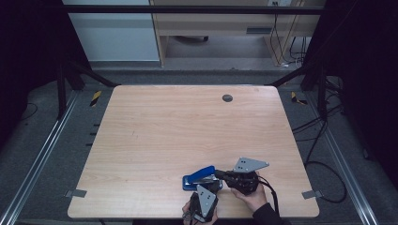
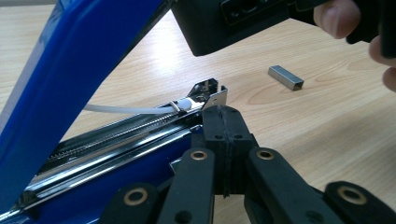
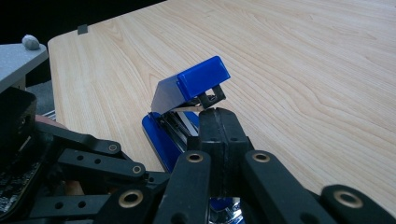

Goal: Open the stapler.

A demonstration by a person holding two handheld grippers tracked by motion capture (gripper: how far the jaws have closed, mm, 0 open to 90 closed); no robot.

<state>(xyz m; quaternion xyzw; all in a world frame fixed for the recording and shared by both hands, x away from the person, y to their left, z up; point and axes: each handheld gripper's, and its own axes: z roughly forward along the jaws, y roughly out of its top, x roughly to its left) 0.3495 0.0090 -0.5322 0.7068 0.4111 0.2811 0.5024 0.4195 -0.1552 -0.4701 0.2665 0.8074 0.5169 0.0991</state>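
A blue stapler lies near the table's front edge with its lid swung up and its metal magazine bared. My left gripper is shut with nothing between its pads, its tip right beside the magazine's front end. In the high view the left gripper comes at the stapler from the front. My right gripper is also shut and empty, its tip just under the raised lid's front; whether it touches the lid I cannot tell. From above, the right gripper reaches in from the stapler's right.
A short strip of staples lies on the wood to the right of the stapler's front. The wooden table has a round grommet near its far edge. The person's hand holds the right gripper.
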